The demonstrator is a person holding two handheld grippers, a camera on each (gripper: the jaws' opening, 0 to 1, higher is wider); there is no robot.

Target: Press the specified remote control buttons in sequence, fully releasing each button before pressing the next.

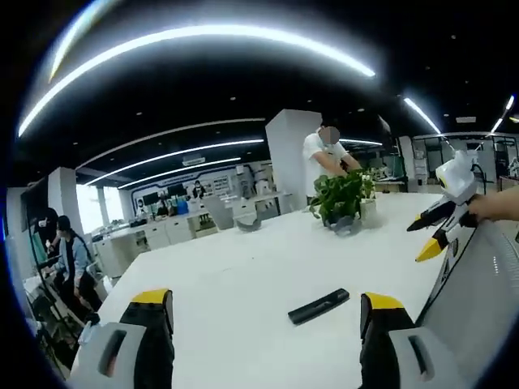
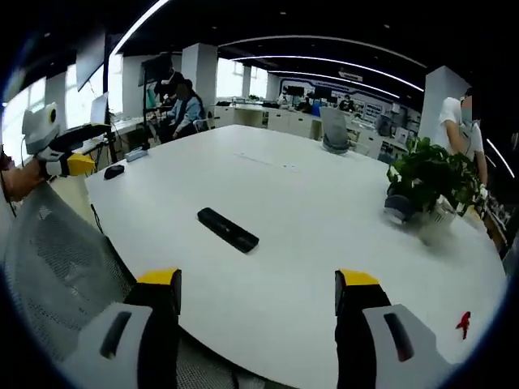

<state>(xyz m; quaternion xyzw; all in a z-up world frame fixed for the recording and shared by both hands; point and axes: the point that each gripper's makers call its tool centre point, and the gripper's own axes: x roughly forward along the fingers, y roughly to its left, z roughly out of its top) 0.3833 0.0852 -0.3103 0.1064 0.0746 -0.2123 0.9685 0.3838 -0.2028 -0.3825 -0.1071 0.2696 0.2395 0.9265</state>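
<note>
This is an open-plan office. A large white meeting table (image 2: pixel 324 211) carries a potted plant (image 2: pixel 430 182), with a mesh office chair (image 2: pixel 57 267) pulled up beside it. Rows of desks (image 1: pixel 162 231) with monitors and seated people (image 2: pixel 182 101) stretch behind, under long curved ceiling light strips (image 1: pixel 203 36).

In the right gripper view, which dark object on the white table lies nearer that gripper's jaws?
The long black remote control, mid-table. The small dark object lies at the table's far left edge.

One remote (image 2: pixel 228 229), one potted plant (image 2: pixel 430 180), two tools (image 2: pixel 258 293), one table (image 2: pixel 324 211).
</note>
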